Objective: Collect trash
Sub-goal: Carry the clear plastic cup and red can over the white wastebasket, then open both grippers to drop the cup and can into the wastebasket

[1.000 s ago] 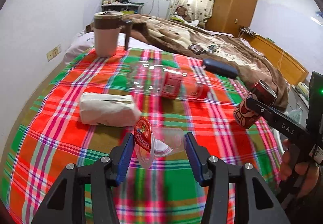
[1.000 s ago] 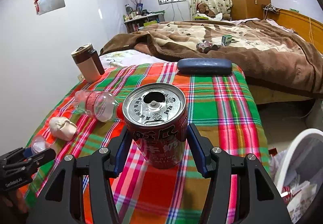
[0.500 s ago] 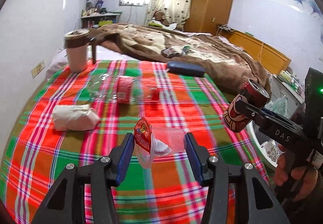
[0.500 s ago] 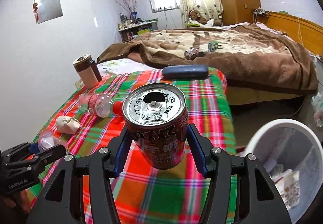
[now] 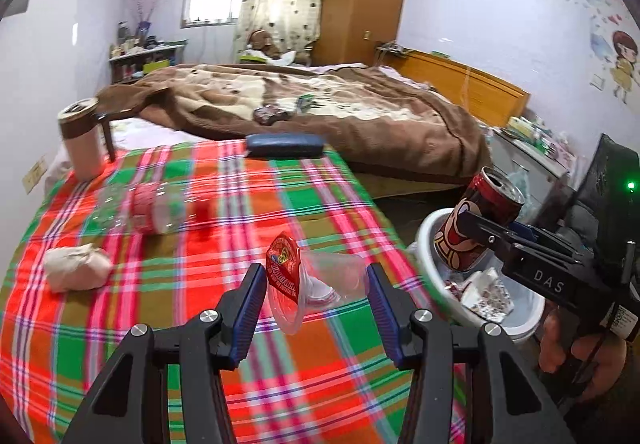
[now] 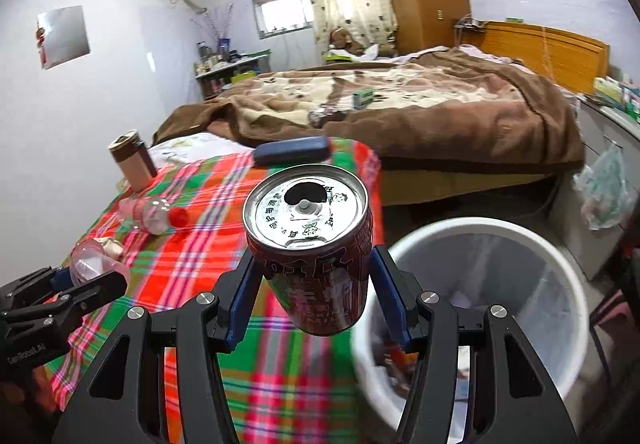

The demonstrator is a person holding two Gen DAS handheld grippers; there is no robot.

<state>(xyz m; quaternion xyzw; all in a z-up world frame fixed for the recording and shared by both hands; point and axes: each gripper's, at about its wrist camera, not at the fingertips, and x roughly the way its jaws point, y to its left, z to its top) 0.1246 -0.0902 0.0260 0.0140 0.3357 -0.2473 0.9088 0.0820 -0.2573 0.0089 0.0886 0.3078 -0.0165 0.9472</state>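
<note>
My left gripper (image 5: 316,288) is shut on a clear plastic cup (image 5: 320,280) with a red foil lid, held above the plaid table (image 5: 200,324). My right gripper (image 6: 312,284) is shut on a red drink can (image 6: 316,252) and holds it at the left rim of the white trash bin (image 6: 520,244). In the left wrist view the can (image 5: 476,220) hangs over the bin (image 5: 432,268), which holds crumpled paper. A clear plastic bottle (image 5: 148,204) with a red cap and a crumpled paper wad (image 5: 76,268) lie on the table.
A brown-topped mug (image 5: 82,140) stands at the table's far left. A dark blue case (image 5: 284,145) lies at the table's far edge. A bed with a brown blanket (image 5: 320,112) is behind. A plastic bag (image 6: 604,188) hangs right of the bin.
Both grippers have swung right, off the table's middle toward the bin. The can has gone from over the table to the bin's rim. The cup stays held.
</note>
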